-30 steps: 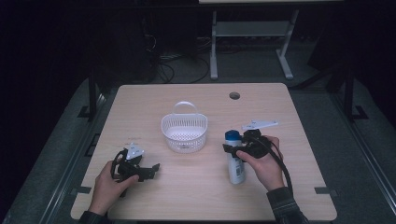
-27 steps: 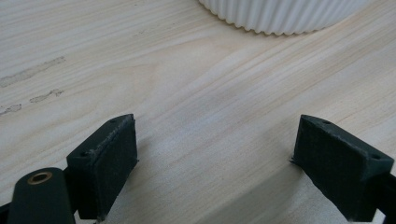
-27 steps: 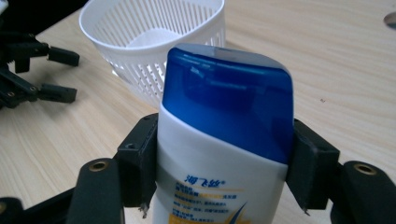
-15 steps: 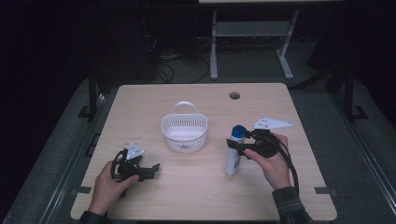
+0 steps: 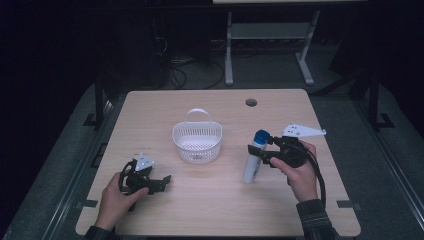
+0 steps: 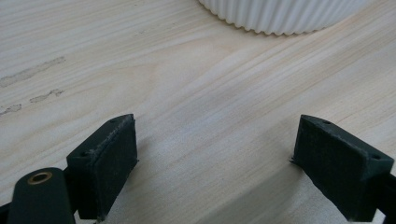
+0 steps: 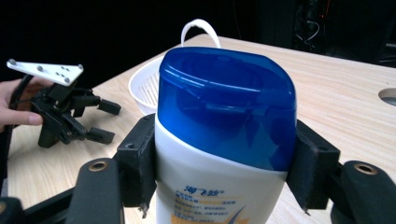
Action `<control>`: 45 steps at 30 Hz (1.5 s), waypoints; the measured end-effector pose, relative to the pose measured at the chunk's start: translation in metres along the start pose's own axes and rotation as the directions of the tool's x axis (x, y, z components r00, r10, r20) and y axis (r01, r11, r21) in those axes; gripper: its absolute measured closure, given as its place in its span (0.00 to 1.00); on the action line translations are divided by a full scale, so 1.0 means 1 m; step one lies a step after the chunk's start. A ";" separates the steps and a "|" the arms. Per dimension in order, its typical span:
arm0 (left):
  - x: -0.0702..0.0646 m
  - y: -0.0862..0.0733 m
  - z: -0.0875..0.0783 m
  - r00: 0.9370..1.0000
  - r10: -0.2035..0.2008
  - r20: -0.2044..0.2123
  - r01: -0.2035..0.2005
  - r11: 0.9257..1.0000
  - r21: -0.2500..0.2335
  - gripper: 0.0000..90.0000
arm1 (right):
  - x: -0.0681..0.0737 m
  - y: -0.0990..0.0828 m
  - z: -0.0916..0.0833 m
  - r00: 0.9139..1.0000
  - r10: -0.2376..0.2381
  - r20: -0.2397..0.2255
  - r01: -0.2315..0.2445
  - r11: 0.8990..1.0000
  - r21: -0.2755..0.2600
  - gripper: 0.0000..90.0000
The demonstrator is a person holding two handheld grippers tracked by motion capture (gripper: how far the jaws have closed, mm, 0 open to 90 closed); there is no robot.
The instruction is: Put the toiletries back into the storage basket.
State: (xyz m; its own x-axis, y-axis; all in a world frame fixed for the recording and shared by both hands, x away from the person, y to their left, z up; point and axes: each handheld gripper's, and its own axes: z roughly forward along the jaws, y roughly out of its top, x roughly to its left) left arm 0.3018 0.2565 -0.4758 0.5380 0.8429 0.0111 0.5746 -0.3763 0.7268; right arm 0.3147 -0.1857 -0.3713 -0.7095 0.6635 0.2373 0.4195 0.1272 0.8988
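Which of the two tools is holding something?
The right tool, on the bottle side of the basket. Its jaws squeeze the white bottle with the blue cap. The left tool is open, with nothing between its jaws.

A pale wood-grain rectangular table (image 5: 210, 210) with rounded corners stands on a grey carpeted floor (image 5: 385, 165). Near its far edge is a round cable hole (image 5: 251, 102). Beyond the table the room falls away into darkness. A light grey metal stand with two splayed feet (image 5: 267, 45) rises there, and a tangle of dark cables (image 5: 192, 70) lies on the floor beside it. Black frame legs (image 5: 100, 102) flank the table's sides.
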 end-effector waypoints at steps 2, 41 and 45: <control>0.000 0.000 0.000 1.000 -0.002 0.001 0.002 1.000 0.000 0.14 | 0.000 0.001 -0.002 1.000 0.002 -0.006 -0.002 1.000 -0.009 0.39; 0.000 0.000 0.000 1.000 0.001 0.000 -0.001 1.000 0.002 0.14 | 0.005 0.064 -0.006 0.998 -0.062 -0.014 0.060 0.994 -0.093 0.39; 0.000 0.000 0.000 1.000 0.000 0.000 0.000 1.000 0.001 0.14 | 0.007 0.070 -0.002 0.998 -0.068 -0.016 0.066 0.993 -0.095 0.39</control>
State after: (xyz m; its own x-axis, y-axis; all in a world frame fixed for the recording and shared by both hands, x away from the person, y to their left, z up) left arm 0.3018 0.2565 -0.4756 0.5378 0.8430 0.0109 0.5757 -0.3766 0.7258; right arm 0.3378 -0.1740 -0.3064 -0.7451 0.6418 0.1813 0.3161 0.1005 0.9434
